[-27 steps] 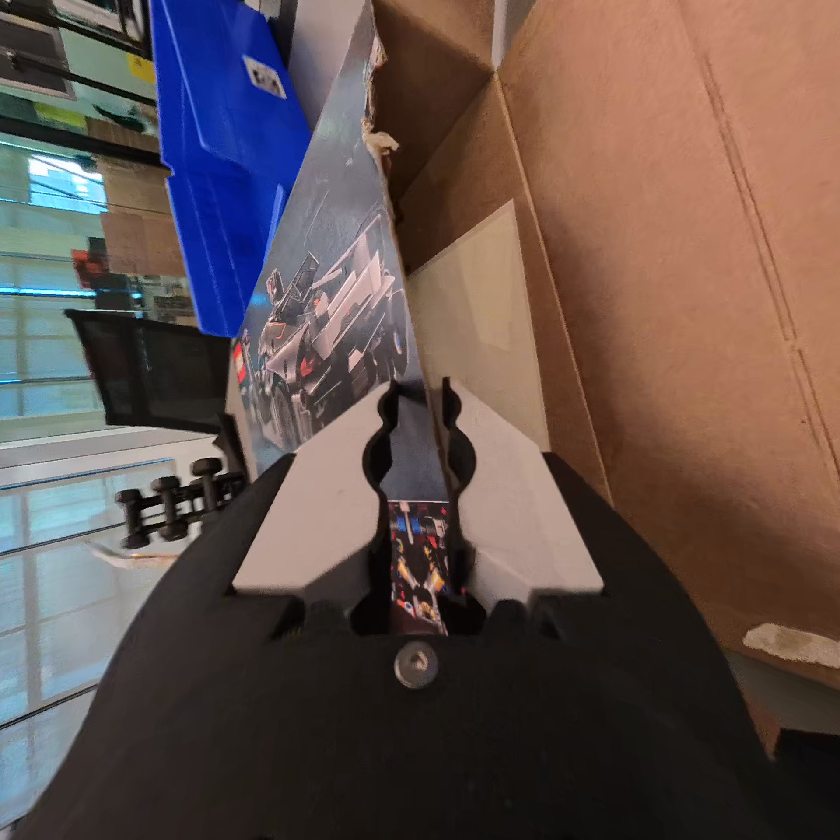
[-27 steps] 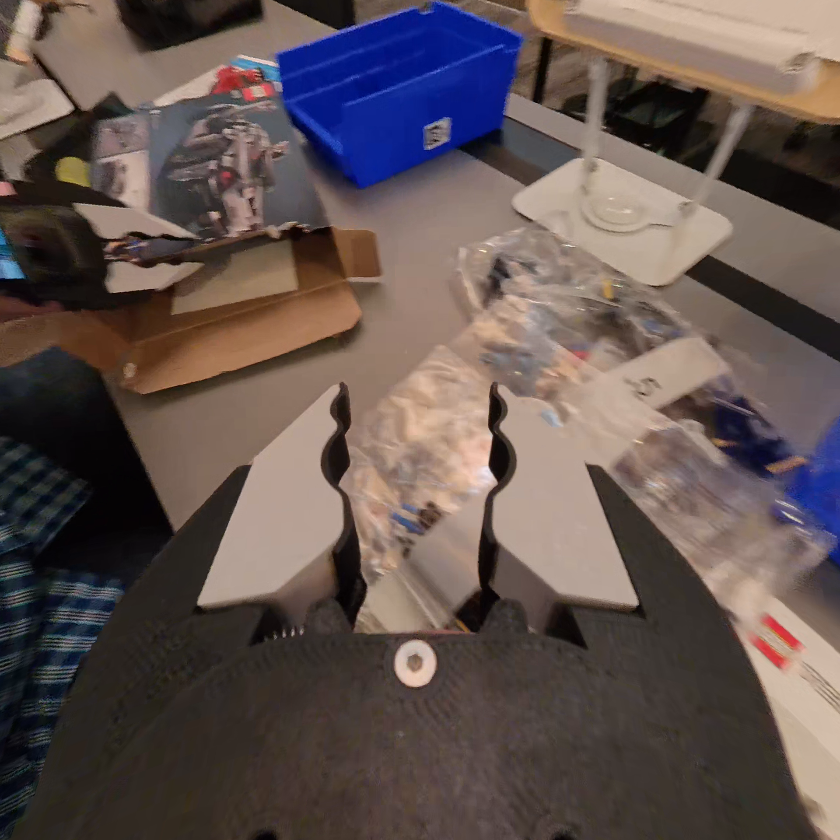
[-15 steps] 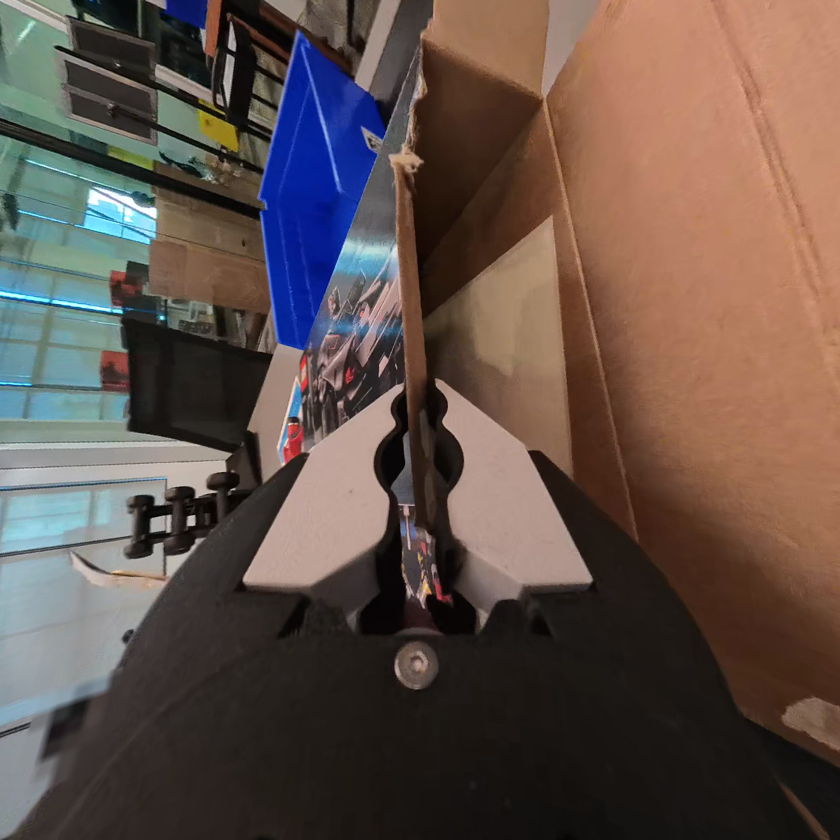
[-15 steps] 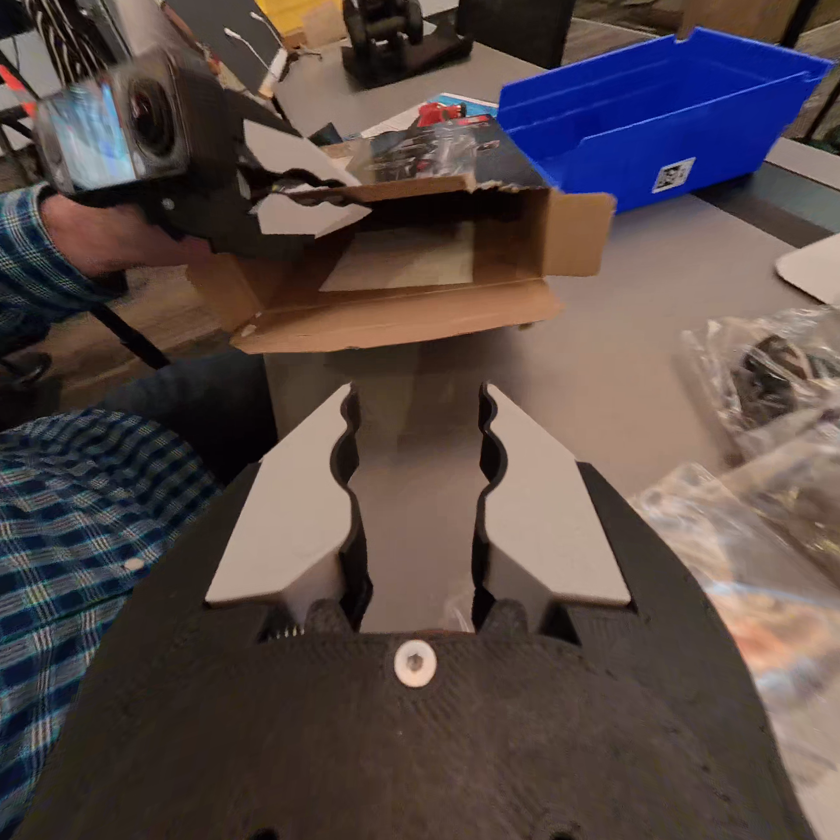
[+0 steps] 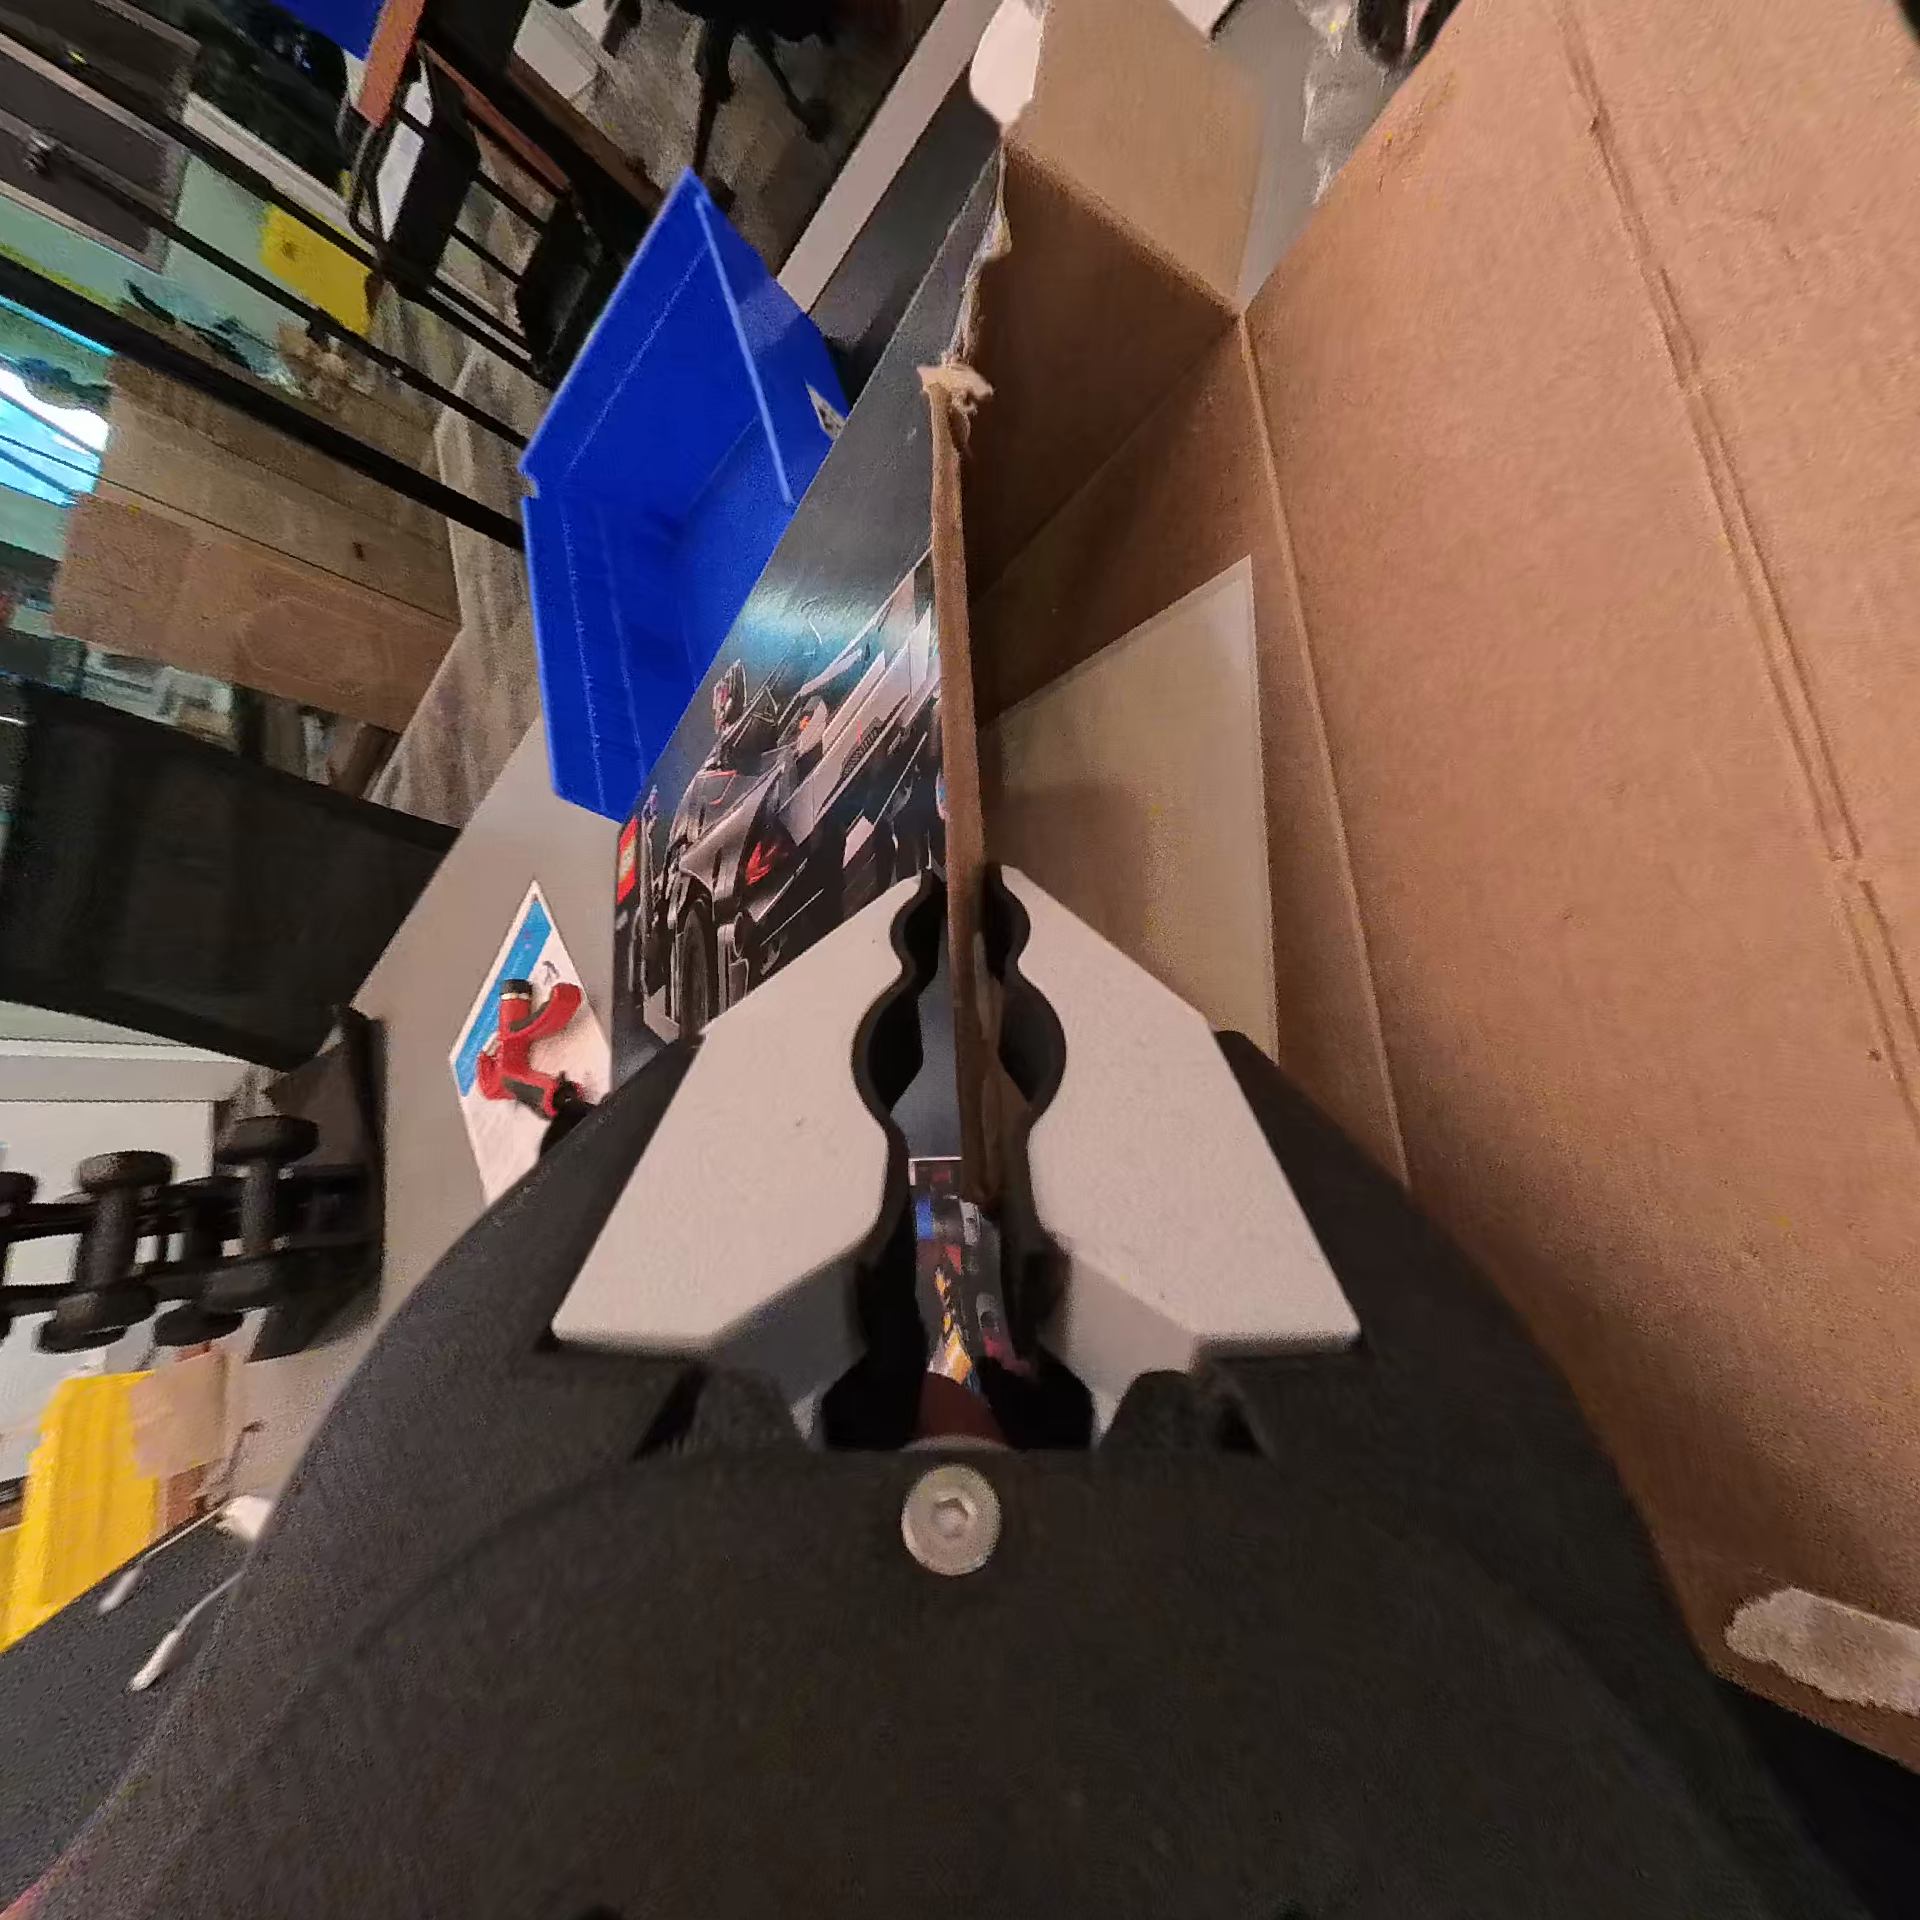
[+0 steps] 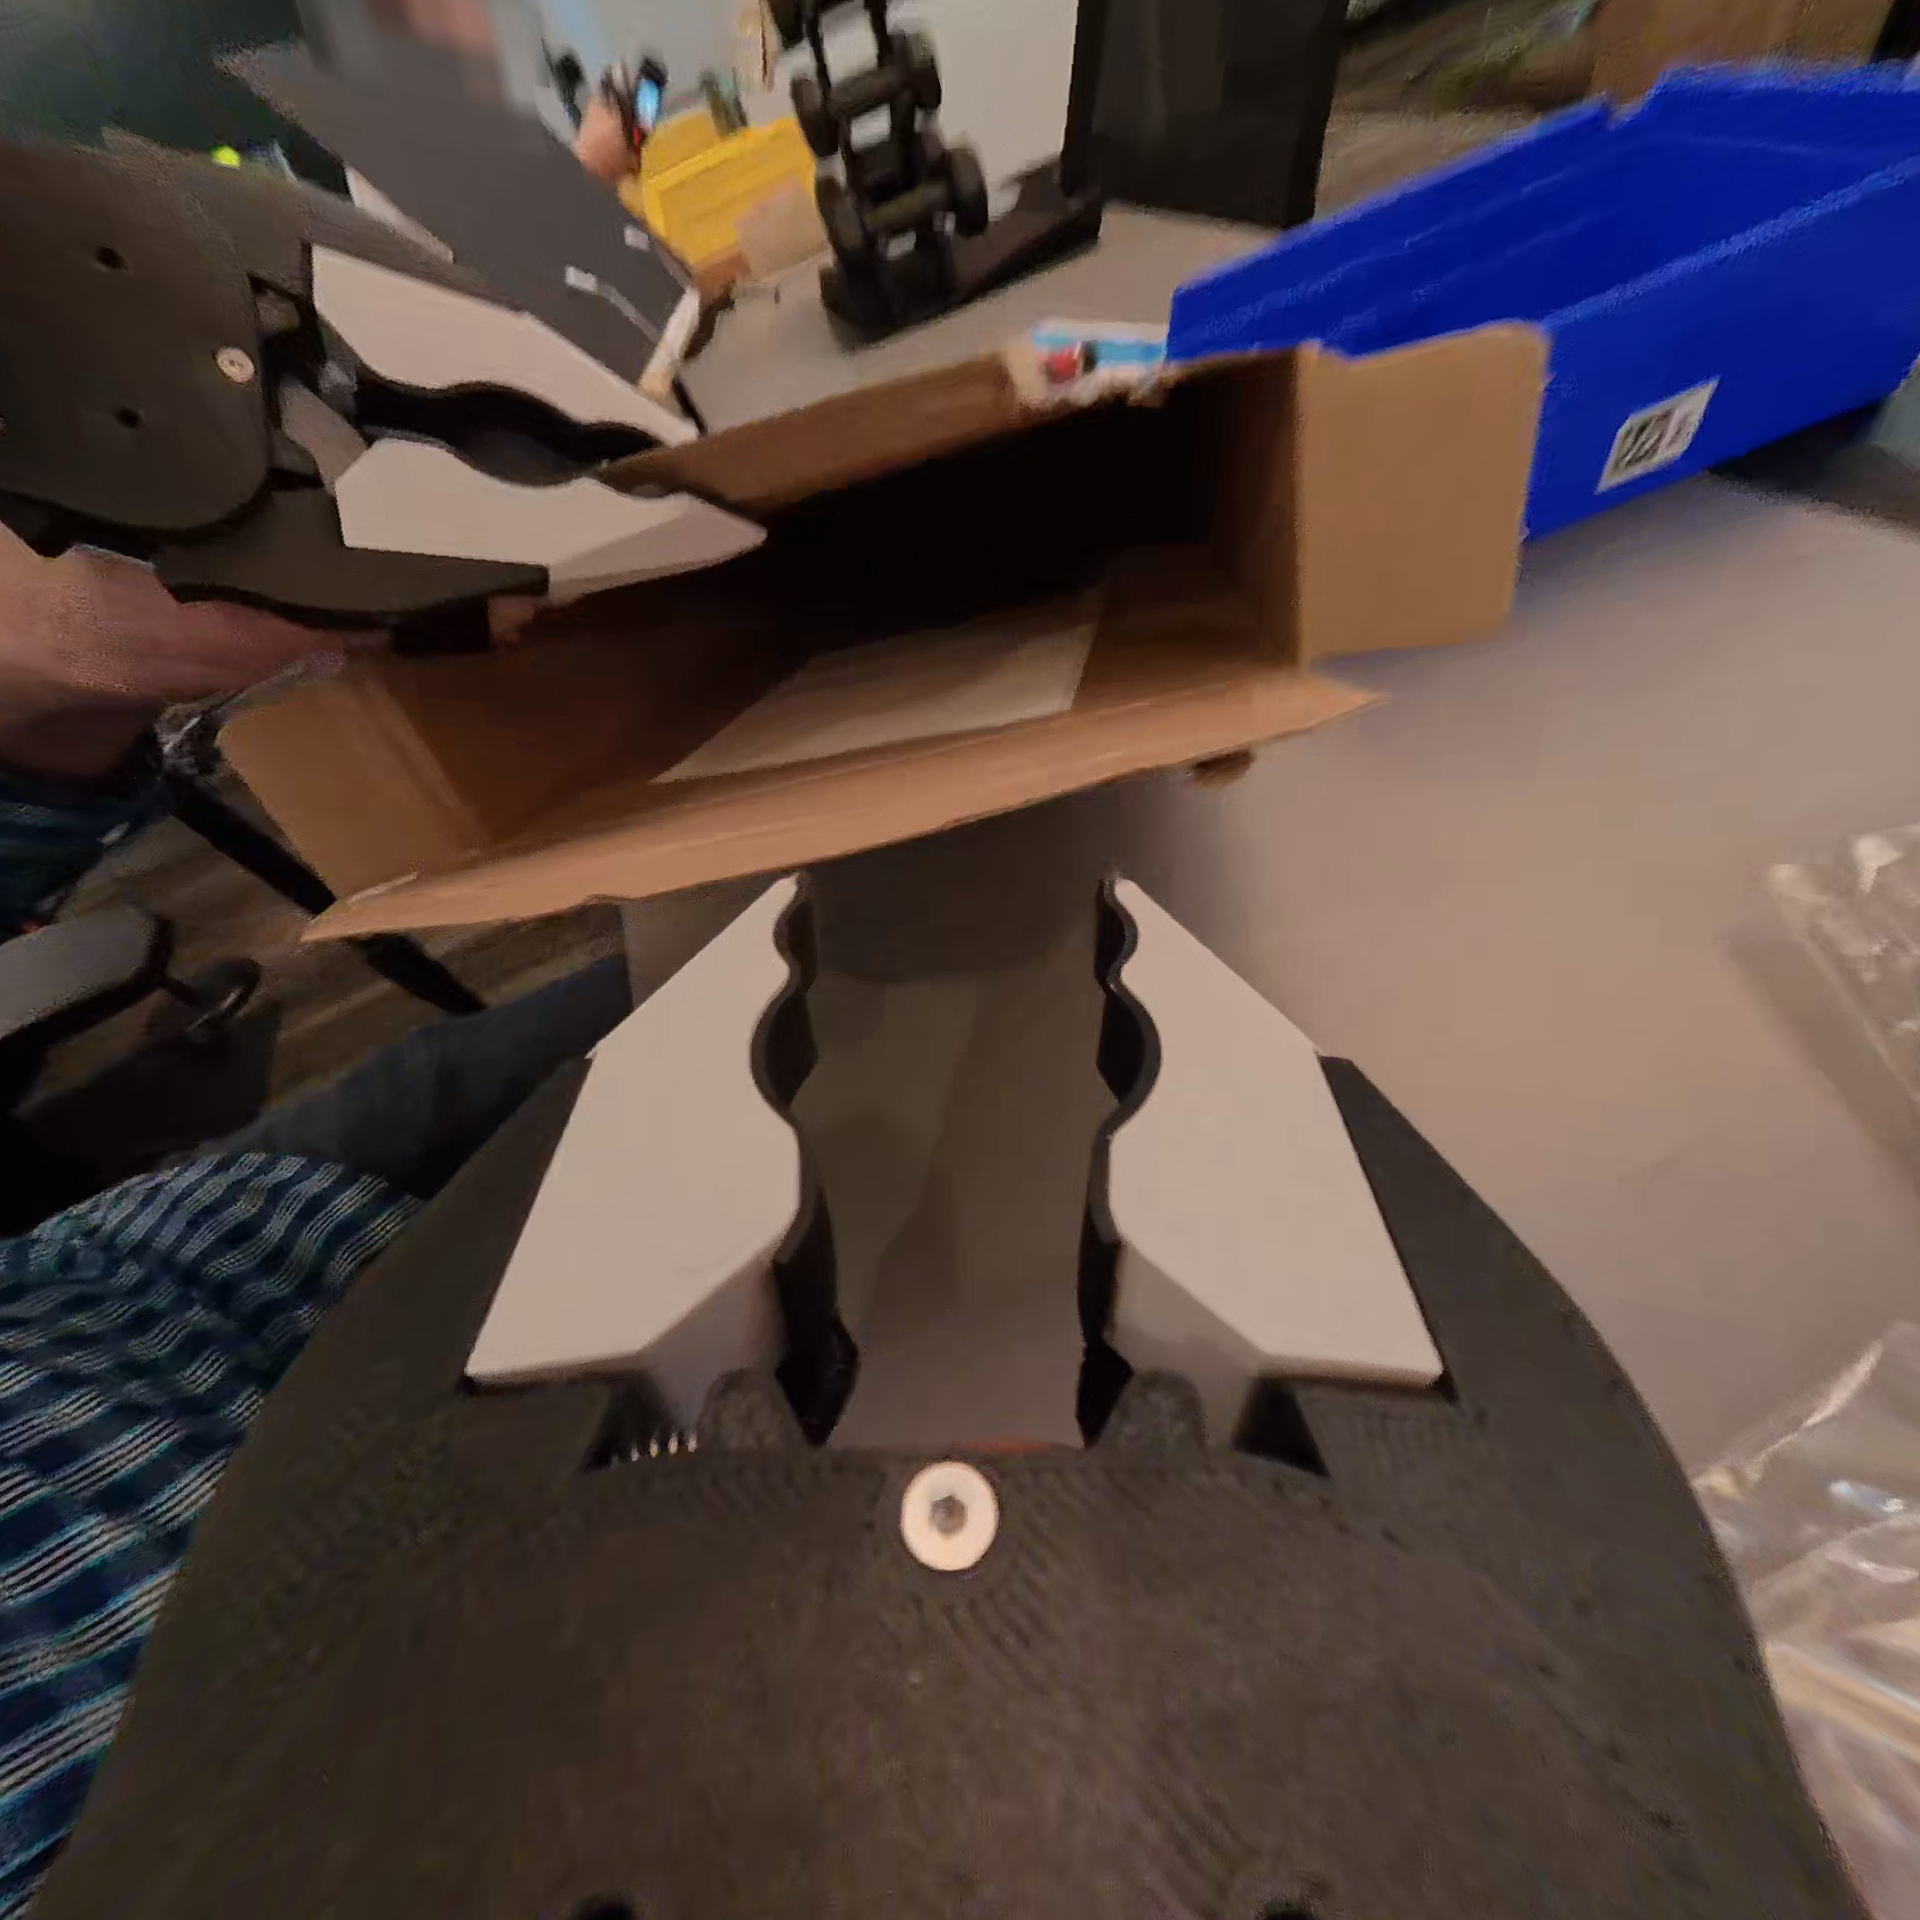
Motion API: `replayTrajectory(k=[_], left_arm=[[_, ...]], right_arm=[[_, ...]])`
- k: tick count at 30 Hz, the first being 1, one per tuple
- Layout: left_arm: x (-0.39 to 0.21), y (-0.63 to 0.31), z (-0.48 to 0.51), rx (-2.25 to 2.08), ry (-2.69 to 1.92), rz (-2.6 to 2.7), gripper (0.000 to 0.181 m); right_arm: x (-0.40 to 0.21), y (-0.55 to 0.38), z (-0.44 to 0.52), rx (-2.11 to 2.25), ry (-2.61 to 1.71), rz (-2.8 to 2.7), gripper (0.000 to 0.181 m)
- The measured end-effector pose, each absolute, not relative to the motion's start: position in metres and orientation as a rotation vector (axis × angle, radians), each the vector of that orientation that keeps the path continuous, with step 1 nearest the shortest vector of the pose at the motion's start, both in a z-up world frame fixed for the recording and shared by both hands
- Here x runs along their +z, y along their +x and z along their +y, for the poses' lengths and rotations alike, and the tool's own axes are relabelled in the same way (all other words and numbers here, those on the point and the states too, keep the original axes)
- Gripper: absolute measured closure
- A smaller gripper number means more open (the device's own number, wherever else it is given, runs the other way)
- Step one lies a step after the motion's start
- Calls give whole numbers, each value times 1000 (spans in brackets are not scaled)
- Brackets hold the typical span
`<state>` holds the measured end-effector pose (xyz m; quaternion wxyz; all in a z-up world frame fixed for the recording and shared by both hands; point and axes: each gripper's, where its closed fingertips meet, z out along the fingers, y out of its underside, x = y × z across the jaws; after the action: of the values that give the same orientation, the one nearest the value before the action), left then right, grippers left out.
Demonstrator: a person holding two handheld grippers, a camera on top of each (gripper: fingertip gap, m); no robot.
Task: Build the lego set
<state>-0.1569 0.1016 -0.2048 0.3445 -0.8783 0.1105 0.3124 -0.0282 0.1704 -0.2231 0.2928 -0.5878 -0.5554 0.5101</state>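
Note:
My left gripper (image 5: 961, 883) is shut on the torn top flap of the opened lego box (image 5: 1558, 831), which is brown inside with a printed dark car picture (image 5: 790, 821) outside. In the right wrist view the left gripper (image 6: 717, 488) holds the box (image 6: 831, 810) lifted above the grey table (image 6: 1558, 810), its open side facing me. A pale flat sheet (image 6: 914, 696) lies inside the box. My right gripper (image 6: 951, 914) is open and empty, just below the box's front edge. Clear bags of lego parts (image 6: 1849, 935) lie at the right.
A blue bin (image 6: 1662, 260) stands behind the box, also in the left wrist view (image 5: 665, 520). A black dumbbell rack (image 6: 894, 197) and a yellow box (image 6: 717, 187) stand farther back. A booklet with a red item (image 5: 520, 1039) lies on the table. A person's plaid sleeve (image 6: 156, 1351) is at left.
The left gripper has lifted and tilted the box so its open side faces the right gripper. The right gripper has swung left from the bags to just under the box's edge.

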Motion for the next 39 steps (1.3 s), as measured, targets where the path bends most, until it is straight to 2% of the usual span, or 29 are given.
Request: replayTrajectory(k=[5, 11, 15, 19, 23, 24, 27, 30, 33, 35, 39], left_arm=[[-209, -150, 104, 785, -2283, 284, 175], [-229, -132, 106, 834, -2237, 315, 175], [-248, -113, 99, 796, -2211, 347, 173], [-263, -94, 88, 853, -2140, 520, 175], [-289, -70, 74, 813, -2134, 635, 172], [-297, -64, 70, 730, -2154, 627, 169], [-295, -54, 61, 532, -2146, 527, 117], [-255, -75, 43, 380, -2095, 212, 104], [-222, -151, 10, 304, -2014, -261, 98], [-248, -202, -14, 219, -2087, -556, 92], [-312, -233, -10, -242, -2054, -928, 80]], right_arm=[[-188, -22, 187, 1382, -1484, -1370, 138], [-208, -36, 204, 1228, -1619, -1446, 111], [-232, -52, 221, 1022, -1640, -1529, 113], [-209, -59, 230, 1144, -1661, -1527, 120], [-233, -87, 228, 1161, -1831, -1691, 106], [-243, -95, 227, 1170, -1874, -1716, 106], [-280, -112, 223, 1133, -1986, -1858, 101], [-292, -127, 209, 1267, -2045, -1923, 91], [-307, -143, 208, 1259, -2083, -1975, 92], [-317, -157, 202, 1305, -2132, -1996, 92], [-333, -177, 188, 1454, -2243, -2019, 96]])
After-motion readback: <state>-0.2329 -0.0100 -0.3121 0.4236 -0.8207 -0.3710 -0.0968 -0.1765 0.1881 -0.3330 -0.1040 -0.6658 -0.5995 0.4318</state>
